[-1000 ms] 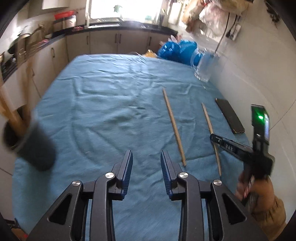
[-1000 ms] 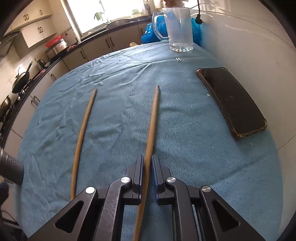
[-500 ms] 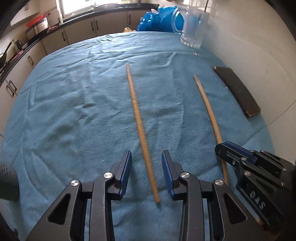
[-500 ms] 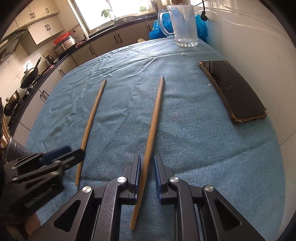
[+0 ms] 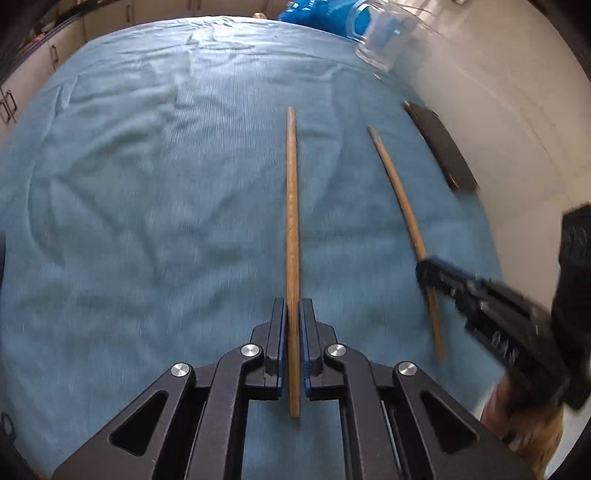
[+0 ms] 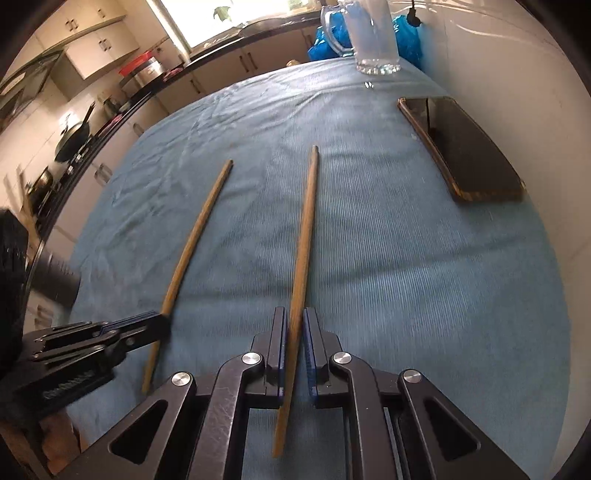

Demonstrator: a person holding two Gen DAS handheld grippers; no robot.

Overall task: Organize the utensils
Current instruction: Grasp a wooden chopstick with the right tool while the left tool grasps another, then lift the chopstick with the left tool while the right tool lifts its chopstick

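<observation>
The glass mug (image 6: 373,37) stands at the far end of the desk (image 5: 147,184), well ahead of both tools; it looks empty, though glare makes that hard to confirm, and its top is cut off in both views. The left hand-held gripper (image 5: 293,325) has just been closing and now pinches the left chopstick (image 5: 292,221), which runs straight ahead from between its pads over the blue cloth. The right hand-held gripper (image 6: 295,332) is pressed onto the right chopstick (image 6: 304,229) near its near end, the stick reaching forward and slightly right. A phone (image 6: 465,151) lies ahead and to the right of the right tool, beside the wall. The blue bag (image 6: 402,33) behind the mug is partly hidden. Each tool appears blurred at the edge of the other's view.
</observation>
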